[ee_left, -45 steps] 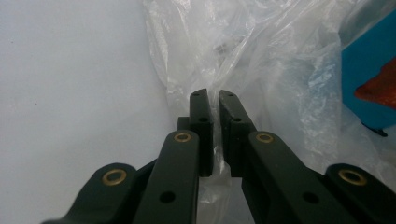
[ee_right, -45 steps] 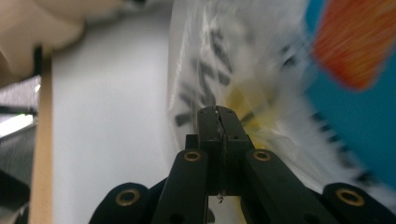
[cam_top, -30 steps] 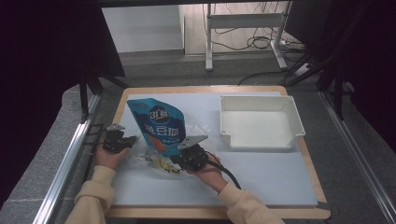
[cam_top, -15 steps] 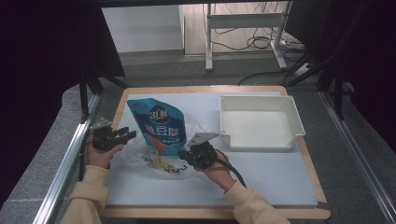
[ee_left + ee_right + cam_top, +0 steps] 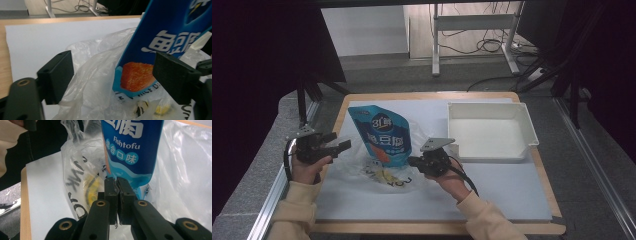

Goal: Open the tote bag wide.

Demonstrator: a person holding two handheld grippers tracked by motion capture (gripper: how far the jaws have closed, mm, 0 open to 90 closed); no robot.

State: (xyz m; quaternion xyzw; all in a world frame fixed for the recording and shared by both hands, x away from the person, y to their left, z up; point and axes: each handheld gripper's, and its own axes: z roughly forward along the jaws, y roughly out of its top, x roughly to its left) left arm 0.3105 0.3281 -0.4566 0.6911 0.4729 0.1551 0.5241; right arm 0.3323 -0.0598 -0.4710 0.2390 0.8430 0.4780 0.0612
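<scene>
From above, my left gripper (image 5: 336, 146) hangs left of the fish tofu pouch (image 5: 383, 136), which stands in the clear plastic bag (image 5: 384, 175) on the white mat (image 5: 492, 185); a second ago it was at the bag's edge. Along my left jaws, they've just been opening, wide and empty, with bag and pouch beyond. Along my right jaws, my right gripper (image 5: 116, 183) pinches the bag's film. I judge I'm bagging the pouch; next, regrip the rim.

Blue pouch (image 5: 383, 136) with white lettering and orange patch, clear plastic bag (image 5: 384, 172), white tray (image 5: 528, 131)
</scene>
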